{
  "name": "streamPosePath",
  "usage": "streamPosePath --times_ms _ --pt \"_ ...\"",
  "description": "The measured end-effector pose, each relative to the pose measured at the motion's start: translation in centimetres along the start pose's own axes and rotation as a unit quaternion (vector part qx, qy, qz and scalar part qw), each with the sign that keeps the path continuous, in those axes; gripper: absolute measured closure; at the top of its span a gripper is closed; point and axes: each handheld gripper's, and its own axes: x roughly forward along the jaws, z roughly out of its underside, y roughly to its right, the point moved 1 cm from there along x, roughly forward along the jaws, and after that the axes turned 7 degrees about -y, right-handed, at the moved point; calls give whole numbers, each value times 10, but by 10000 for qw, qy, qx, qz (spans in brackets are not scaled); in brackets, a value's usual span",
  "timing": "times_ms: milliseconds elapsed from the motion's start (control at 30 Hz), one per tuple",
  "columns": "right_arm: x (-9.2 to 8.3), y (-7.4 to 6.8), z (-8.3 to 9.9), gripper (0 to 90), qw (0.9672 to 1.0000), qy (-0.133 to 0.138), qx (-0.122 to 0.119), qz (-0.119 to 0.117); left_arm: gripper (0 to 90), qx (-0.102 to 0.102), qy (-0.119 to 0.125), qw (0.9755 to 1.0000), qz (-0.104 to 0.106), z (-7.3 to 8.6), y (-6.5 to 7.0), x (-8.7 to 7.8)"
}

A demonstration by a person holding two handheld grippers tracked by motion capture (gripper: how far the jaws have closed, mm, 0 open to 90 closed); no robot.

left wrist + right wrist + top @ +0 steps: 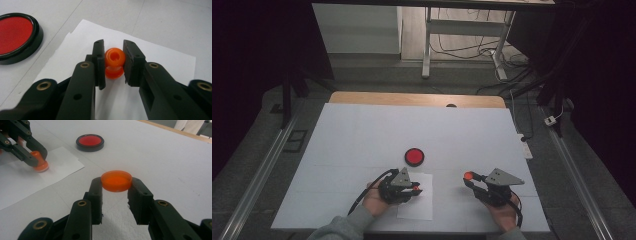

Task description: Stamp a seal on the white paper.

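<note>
- White sheeting covers the worktop (362,130) in the high view, a red pad in a black case (414,156) at centre; the left gripper (414,189) sits over a sheet of paper (417,205) at lower centre, the right gripper (468,176) lower right
- Left gripper view: jaws clamp an orange stamp (114,62) standing on the paper, mid-frame
- Right gripper view: jaws pinch an orange cap (116,180) at centre, above the worktop
</note>
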Motion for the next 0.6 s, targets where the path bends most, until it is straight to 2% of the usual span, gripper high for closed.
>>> streamPosePath --times_ms 233,600 --pt "0 0 0 644 10000 -10 -3 25 731 84 33 9999 -104 2 3 0" --pt "-1 0 0 644 10000 17 16 4 731 -3 86 9999 -99 3 3 0"
